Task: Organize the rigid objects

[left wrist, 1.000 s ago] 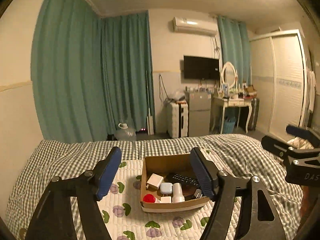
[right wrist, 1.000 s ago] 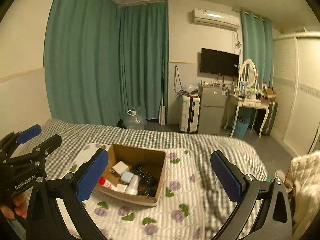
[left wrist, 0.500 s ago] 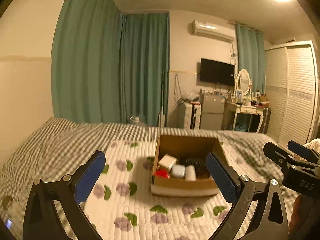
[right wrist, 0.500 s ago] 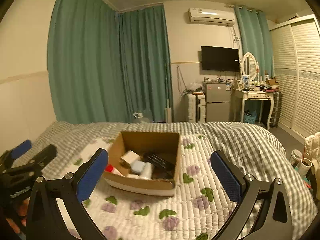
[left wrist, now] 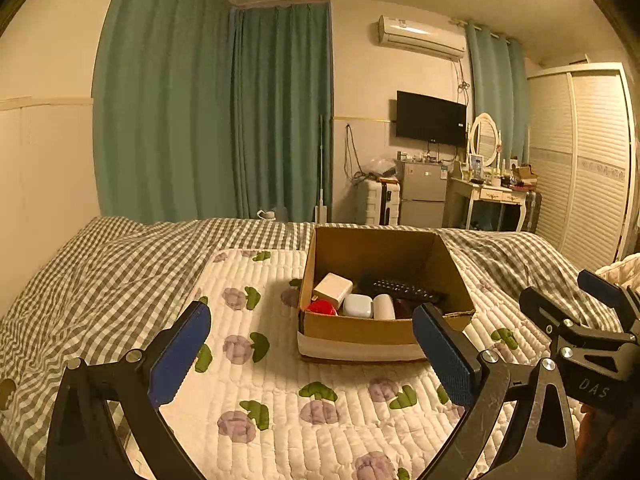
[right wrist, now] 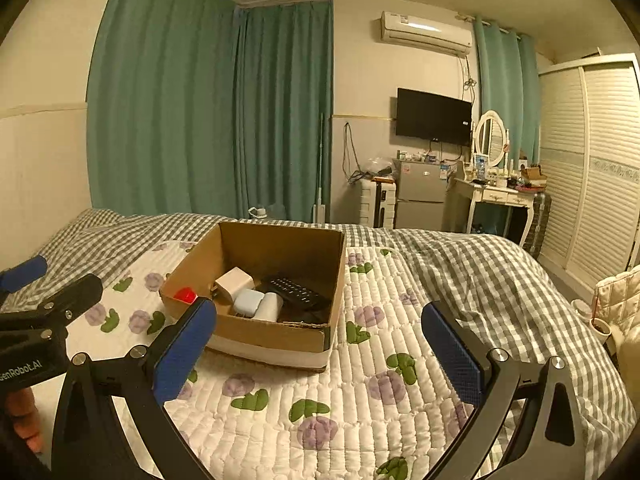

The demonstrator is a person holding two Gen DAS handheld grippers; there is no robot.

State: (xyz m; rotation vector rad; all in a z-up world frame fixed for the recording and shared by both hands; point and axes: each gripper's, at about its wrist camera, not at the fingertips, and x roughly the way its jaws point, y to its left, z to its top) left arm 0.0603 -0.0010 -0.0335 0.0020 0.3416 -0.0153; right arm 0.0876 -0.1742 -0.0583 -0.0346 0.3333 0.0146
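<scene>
Bedroom, warm light; white quilted mat with purple flowers [left wrist: 280,380] spread on a grey checked bedspread [left wrist: 100,272]. Nearest: left gripper [left wrist: 310,354] hovers low over the mat, blue pads spread wide, nothing between them. Right gripper [right wrist: 320,350] same state, jaws released and empty, just beside the left one; each shows at the edge of the other's view. Next: cardboard box [left wrist: 360,330] sits on the mat in front of both grippers, open top, white band along its base. Inside, from the left: red object [left wrist: 322,307] in the near corner, white charger cube [left wrist: 333,289] tilted behind it, pale blue case [left wrist: 357,305] and white cylinder [left wrist: 383,306] side by side against the near wall, black remote [left wrist: 404,290] lying across the right half. Farther: green curtains [left wrist: 224,112] behind the bed, white suitcase [left wrist: 378,202], small grey fridge [left wrist: 424,192], dressing table with oval mirror [left wrist: 486,184]. On the far wall: black TV [left wrist: 431,118] and air conditioner [left wrist: 420,38] above it. Louvred wardrobe [left wrist: 592,160] at right.
</scene>
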